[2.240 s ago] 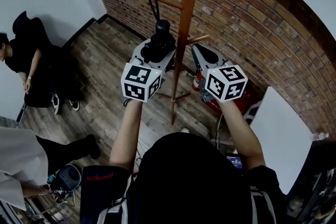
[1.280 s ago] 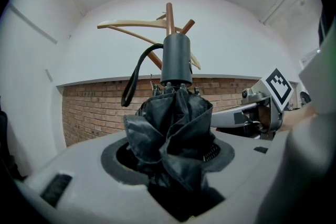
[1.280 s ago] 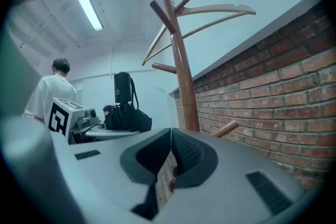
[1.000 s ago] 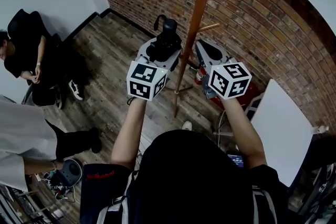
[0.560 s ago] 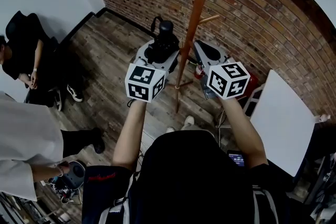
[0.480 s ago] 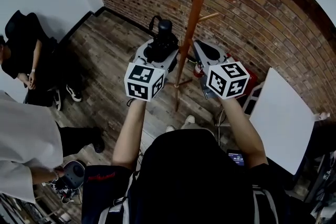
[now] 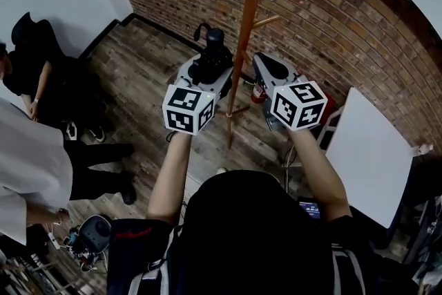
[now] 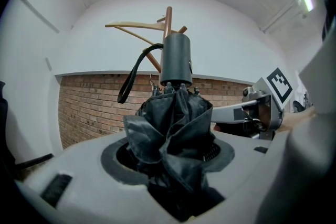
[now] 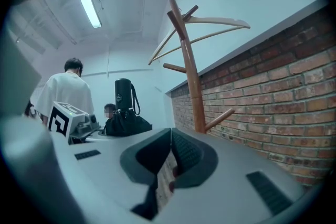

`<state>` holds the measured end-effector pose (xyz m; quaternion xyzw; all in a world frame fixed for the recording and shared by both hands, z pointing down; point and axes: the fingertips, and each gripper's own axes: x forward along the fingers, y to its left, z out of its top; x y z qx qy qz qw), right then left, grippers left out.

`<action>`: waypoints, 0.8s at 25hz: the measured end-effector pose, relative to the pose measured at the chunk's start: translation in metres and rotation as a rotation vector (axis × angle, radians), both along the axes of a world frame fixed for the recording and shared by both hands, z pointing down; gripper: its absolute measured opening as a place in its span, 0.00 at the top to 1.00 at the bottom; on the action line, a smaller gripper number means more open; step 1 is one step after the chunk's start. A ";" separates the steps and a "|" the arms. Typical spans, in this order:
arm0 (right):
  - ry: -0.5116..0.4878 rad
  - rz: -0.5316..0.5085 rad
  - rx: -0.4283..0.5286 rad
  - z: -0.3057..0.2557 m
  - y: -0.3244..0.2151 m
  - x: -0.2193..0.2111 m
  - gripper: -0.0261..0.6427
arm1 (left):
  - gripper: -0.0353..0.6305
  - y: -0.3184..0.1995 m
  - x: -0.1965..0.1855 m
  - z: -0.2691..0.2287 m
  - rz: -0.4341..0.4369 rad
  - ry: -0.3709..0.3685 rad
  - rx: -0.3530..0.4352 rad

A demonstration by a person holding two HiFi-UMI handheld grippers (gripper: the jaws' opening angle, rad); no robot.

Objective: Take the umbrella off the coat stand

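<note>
1. Here, the left tongs (image 7: pixel 207 74) are closed on the folded black umbrella (image 7: pixel 211 55), gripping it by the bunched cloth. In the left gripper view, the cloth fills the gap between the jaws.
2. The umbrella (image 8: pixel 176 128) stands upright with its handle (image 8: pixel 176 60) on top. Its wrist strap (image 8: pixel 134 73) hangs free on the left and is hooked on no peg.
3. The wooden coat stand (image 7: pixel 243 45) rises just to the right of the umbrella. In the head view the two stand close but apart, so the umbrella is off the stand.
4. The right tongs (image 7: pixel 266 67) are on the other side of the pole. In the right gripper view, the right tongs (image 9: pixel 170 155) have their tips together and hold nothing.
5. A wooden hanger (image 9: pixel 210 23) sits near the top of the stand.
6. A brick wall (image 7: pixel 331 17) stands behind, above a wooden floor (image 7: pixel 138 72).
7. At the left, a person in black (image 7: pixel 34 72) sits against the wall, and a person in white (image 7: pixel 27 169) stands nearer.
</note>
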<state>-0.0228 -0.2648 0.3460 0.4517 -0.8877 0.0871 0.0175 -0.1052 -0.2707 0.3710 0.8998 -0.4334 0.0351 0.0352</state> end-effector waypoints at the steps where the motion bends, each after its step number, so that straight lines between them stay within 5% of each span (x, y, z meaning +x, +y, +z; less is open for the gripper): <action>1: -0.002 -0.002 0.000 0.000 0.001 0.001 0.92 | 0.56 0.001 0.002 -0.001 -0.003 -0.001 0.001; 20: 0.023 -0.060 -0.033 0.012 0.050 0.064 0.92 | 0.56 0.057 0.064 0.007 -0.047 0.008 -0.021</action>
